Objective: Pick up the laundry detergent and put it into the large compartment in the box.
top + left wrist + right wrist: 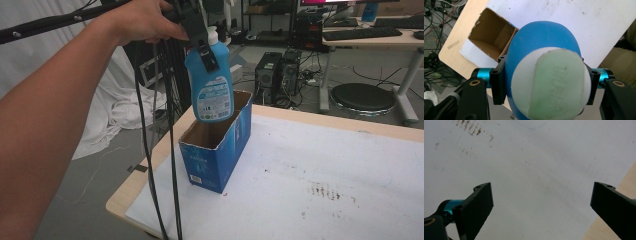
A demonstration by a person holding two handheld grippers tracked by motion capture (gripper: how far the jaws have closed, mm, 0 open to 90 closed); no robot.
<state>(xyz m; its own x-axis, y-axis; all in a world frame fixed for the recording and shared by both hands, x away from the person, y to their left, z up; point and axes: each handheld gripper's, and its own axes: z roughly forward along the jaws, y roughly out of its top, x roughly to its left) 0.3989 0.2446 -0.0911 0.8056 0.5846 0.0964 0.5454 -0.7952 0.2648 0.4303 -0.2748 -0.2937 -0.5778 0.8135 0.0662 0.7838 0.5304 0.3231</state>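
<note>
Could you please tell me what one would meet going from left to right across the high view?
Person's forearm → blue bottle held in the left claw → computer towers → round black stool.

Grey floor [95, 190], white drape [115, 100], desks [370, 37]

One blue bottle [212, 85] at upper centre of the high view. One open blue cardboard box [220, 145] below it. One white-topped table [325, 175]. Two computer towers [277, 75] and one round black stool [362, 97] at upper right.
</note>
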